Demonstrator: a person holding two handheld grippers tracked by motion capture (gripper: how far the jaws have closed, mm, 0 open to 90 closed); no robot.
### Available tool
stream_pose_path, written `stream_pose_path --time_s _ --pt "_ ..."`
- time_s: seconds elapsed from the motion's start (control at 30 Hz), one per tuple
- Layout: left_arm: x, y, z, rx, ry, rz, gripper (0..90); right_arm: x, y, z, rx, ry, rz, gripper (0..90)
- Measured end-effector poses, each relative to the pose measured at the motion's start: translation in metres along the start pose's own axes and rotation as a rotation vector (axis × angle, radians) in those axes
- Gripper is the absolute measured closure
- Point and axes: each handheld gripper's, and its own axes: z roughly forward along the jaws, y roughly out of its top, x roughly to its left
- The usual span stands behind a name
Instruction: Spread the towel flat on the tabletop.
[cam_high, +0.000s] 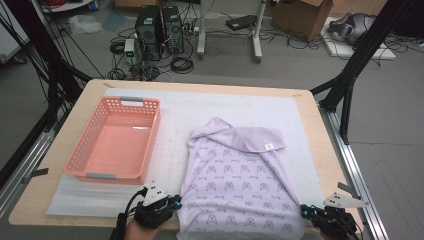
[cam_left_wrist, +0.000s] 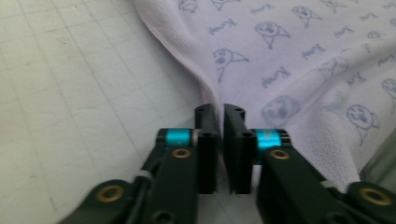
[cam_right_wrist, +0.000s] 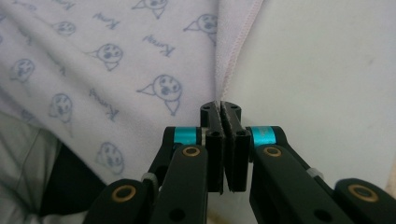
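**Both tools pinched onto the near hem of the printed cloth**

Nearest the person, the left tool (cam_high: 176, 202) is clenched on the near left corner of the lilac cloth (cam_high: 237, 185); in the left gripper view the hem runs right into the narrow slot between its jaws. The right tool (cam_high: 306, 212) is clamped on the near right corner, and the right gripper view shows its jaws squeezed tight on the stitched edge. The cloth hangs a bit over the near edge of the tabletop (cam_high: 95, 87) and spreads back across the white mat (cam_high: 200, 107) toward the middle, with its far end folded over, pale underside up and a small label showing.

It looks like thin, floppy knit, so it'll weigh next to nothing, sag between the two grips and drag on the mat. The hemmed corners seem the sensible places to hold it, since the seam gives a little bulk.

Further back on the left sits an empty pink basket (cam_high: 152, 132), well apart from the cloth.
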Motion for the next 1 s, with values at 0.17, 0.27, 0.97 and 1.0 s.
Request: stream_pose_path --time_s 0.17,0.27,0.97,1.0 --pt "0.017 0.011 0.005 -0.073 -0.001 -0.049 53.2 0.001 0.009 -0.002 -0.065 -0.004 0.023 72.0" --pt "0.024 0.021 0.015 -0.076 -0.004 -0.055 51.1 -0.002 0.018 0.004 -0.093 -0.02 0.02 70.0" --pt "0.034 0.031 0.027 -0.095 -0.014 -0.082 59.9 -0.018 0.018 0.005 0.042 -0.129 -0.002 87.6" --pt "0.034 0.031 0.028 -0.091 -0.012 -0.082 59.9 -0.017 0.017 0.003 0.034 -0.115 -0.002 85.8"
